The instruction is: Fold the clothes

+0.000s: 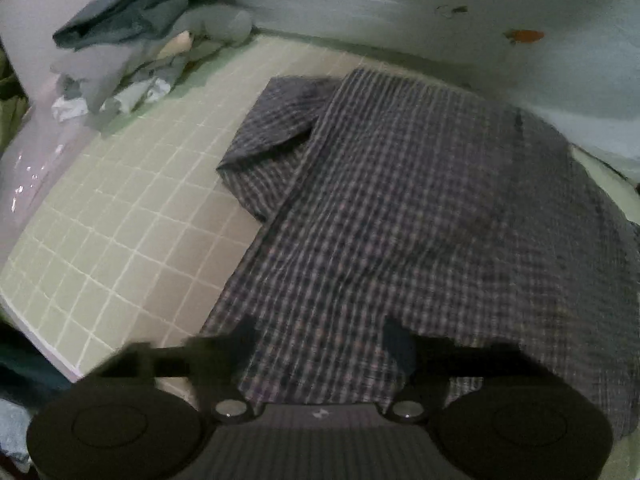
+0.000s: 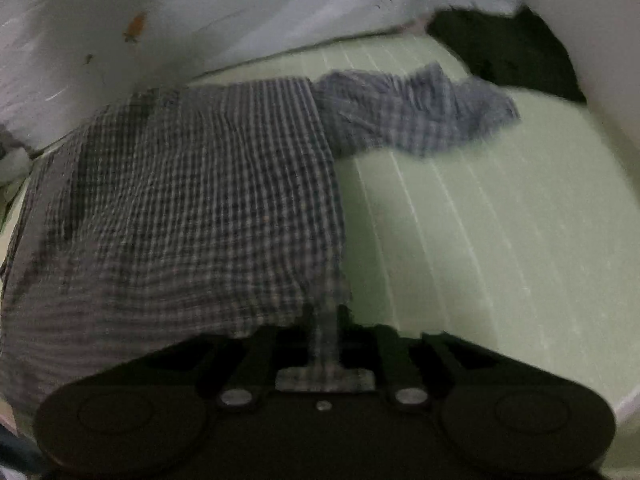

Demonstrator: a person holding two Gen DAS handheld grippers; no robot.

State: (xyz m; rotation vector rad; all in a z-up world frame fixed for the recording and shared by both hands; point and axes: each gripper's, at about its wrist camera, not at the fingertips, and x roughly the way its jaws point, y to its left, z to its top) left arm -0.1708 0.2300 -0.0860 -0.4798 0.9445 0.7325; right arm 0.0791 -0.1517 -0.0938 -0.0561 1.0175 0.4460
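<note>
Nearest the right wrist camera, the right gripper (image 2: pixel 325 322) is clamped on the plaid shirt (image 2: pixel 192 208): a narrow strip of checked fabric runs straight down between its two fingers, which stand close together on either side of it. From this pinch point the shirt spreads up and to the left across the pale green gridded mat (image 2: pixel 480 240). One sleeve (image 2: pixel 416 116) extends to the right of the shirt body, lying crumpled on the mat near the far wall. A dark cloth (image 2: pixel 508 52) lies in the far right corner, apart from the shirt.

In the left wrist view, the left gripper (image 1: pixel 320 340) is positioned over the near edge of the shirt (image 1: pixel 400 220). Its two fingers stand well apart, with checked fabric showing between and beneath them; they do not pinch the cloth. The shirt body fills the centre and right of this view and lies flat on the mat (image 1: pixel 132 220). A sleeve (image 1: pixel 276 120) is folded across the shirt's upper left edge. A pile of grey and blue clothes (image 1: pixel 136 40) sits in the far left corner against the white wall (image 1: pixel 440 8), well apart from the shirt. Both views are blurred.
</note>
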